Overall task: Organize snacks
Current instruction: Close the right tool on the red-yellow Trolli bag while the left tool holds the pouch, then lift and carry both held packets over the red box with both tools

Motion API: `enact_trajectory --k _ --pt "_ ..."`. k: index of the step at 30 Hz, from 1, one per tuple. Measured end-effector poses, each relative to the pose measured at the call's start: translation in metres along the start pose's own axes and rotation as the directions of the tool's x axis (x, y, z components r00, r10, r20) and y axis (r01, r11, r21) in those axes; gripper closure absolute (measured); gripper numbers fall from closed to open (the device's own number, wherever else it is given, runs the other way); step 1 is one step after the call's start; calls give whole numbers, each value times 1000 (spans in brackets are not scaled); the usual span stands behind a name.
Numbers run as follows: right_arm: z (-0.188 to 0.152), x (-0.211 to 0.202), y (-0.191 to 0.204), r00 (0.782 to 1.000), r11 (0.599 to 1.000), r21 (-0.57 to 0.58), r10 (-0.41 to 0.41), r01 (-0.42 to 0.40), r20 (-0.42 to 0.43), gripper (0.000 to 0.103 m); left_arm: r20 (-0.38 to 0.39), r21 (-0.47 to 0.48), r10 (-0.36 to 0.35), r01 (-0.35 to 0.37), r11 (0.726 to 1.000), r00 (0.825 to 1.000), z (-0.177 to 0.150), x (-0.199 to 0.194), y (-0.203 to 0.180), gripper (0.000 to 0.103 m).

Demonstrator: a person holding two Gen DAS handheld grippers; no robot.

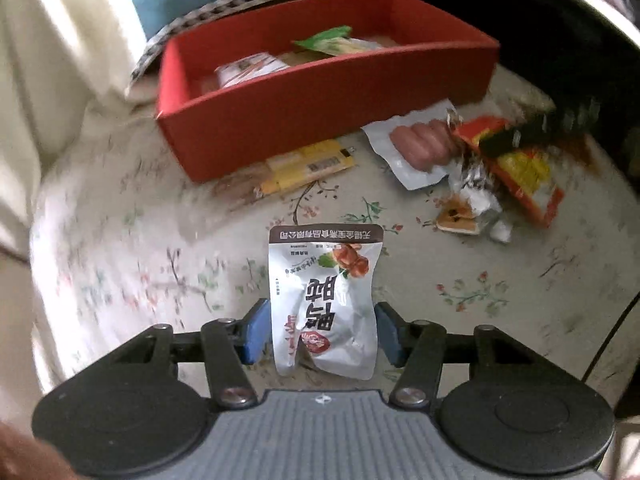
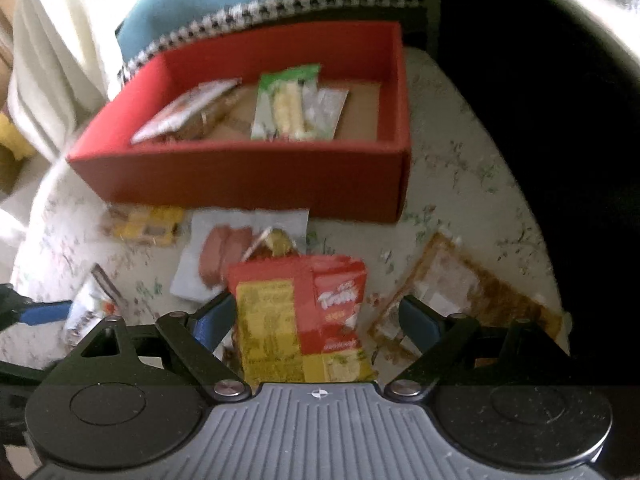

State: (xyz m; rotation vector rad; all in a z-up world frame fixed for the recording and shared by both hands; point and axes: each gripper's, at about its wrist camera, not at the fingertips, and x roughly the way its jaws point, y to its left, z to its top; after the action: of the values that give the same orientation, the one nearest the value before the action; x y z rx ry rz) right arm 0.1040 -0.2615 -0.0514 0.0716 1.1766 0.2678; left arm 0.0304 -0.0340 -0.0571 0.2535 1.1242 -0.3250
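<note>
A white snack pouch (image 1: 324, 300) with a brown top band and red print stands between the blue pads of my left gripper (image 1: 322, 332), which is shut on its lower half above the floral tablecloth. It stays sharp while the table behind is blurred. My right gripper (image 2: 316, 318) is open around a red and yellow packet (image 2: 300, 320); the left pad is close to it, the right pad stands clear. The red box (image 1: 320, 120) (image 2: 240, 176) lies beyond both, holding a green and yellow packet (image 2: 292, 104) and a white one.
In front of the box lie a clear sausage pack (image 1: 420, 148) (image 2: 224, 256), a yellow packet (image 1: 304, 168) (image 2: 144, 224) and a brown-edged packet (image 2: 468, 292). A small orange packet (image 1: 456, 220) lies to the right. A blue cushion (image 2: 240, 12) is behind the box.
</note>
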Motion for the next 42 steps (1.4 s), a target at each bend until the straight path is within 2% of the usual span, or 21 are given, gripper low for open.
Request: enact_trajectory --k 5,10,16,19,21,25,27,28,29,30,31,34,39,42 --pt "-5 -1 9 1000 1000 -28 -11 11 -4 8 25 -63 -41 43 997 999 -1 -7 1 54" --pt "-9 4 14 1000 1000 -17 -2 3 6 3 -1 -74 -60 59 996 998 1 5 3 54" --pt "-15 8 29 999 997 -67 -31 32 21 1 14 -28 -40 40 999 999 -1 11 -4 51" --pt "-15 9 27 1000 997 -67 -23 23 8 0 22 20 -27 27 999 999 -4 12 -12 41" --pt "-16 9 27 1000 998 -67 -18 19 7 0 30 27 -27 26 999 999 -5 13 -15 39" --pt "-19 10 29 1000 996 -84 -3 2 -8 0 42 18 -30 30 999 999 -6 13 -13 41" --pt "-19 8 30 1000 996 -84 -14 13 -9 3 50 11 -23 22 1000 999 -6 11 -12 45" --pt "-19 5 31 1000 997 -80 -13 13 -9 12 51 3 -24 24 1000 998 -5 11 -10 51" --pt "-20 1 31 1000 997 -78 -6 6 -10 26 53 -6 -26 26 1000 998 -5 10 -9 54" --pt "-20 -3 32 1000 997 -72 10 -11 -7 32 49 -17 -33 33 999 998 -4 9 -6 54" --pt "-21 -8 33 1000 997 -68 27 -28 -7 34 49 -27 -38 39 999 998 -3 8 -4 54" --pt "-30 -15 36 1000 996 -87 -24 25 7 35 45 -25 -29 30 999 999 -4 8 -6 54" --pt "-46 -30 41 998 995 -89 -47 49 29 36 76 -20 -45 47 999 996 -7 -2 -7 54" --pt "-54 -36 54 993 986 -130 -100 108 67 36 98 -40 -41 45 998 994 -6 -8 -4 54"
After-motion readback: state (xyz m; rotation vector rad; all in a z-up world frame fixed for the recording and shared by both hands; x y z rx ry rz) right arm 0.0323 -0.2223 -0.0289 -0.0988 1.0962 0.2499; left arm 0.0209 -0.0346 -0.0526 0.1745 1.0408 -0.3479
